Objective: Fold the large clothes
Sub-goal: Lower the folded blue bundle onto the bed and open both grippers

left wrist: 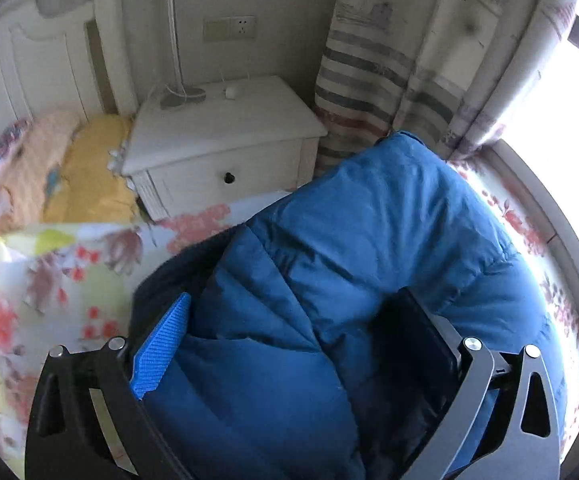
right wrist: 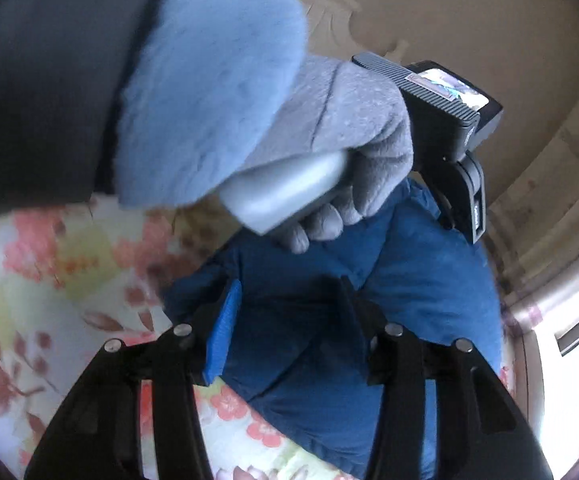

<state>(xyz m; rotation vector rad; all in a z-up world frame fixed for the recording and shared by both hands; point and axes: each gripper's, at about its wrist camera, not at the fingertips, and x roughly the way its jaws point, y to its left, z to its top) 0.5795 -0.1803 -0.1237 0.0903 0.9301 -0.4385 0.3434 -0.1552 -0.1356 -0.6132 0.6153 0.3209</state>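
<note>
While bunched, blue jacket point(left wrist: 369, 240) stretches toward curtain point(left wrist: 389, 60).

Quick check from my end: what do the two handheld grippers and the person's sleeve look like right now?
Both the left gripper and the right gripper have black angular linkage arms with round silver pins. Each shows one ribbed bright-blue pad on its fingers; the opposite one looks dark. The hand wears a grey fleece sleeve under a fluffy light-blue cuff, gripping a grey handle.
</note>
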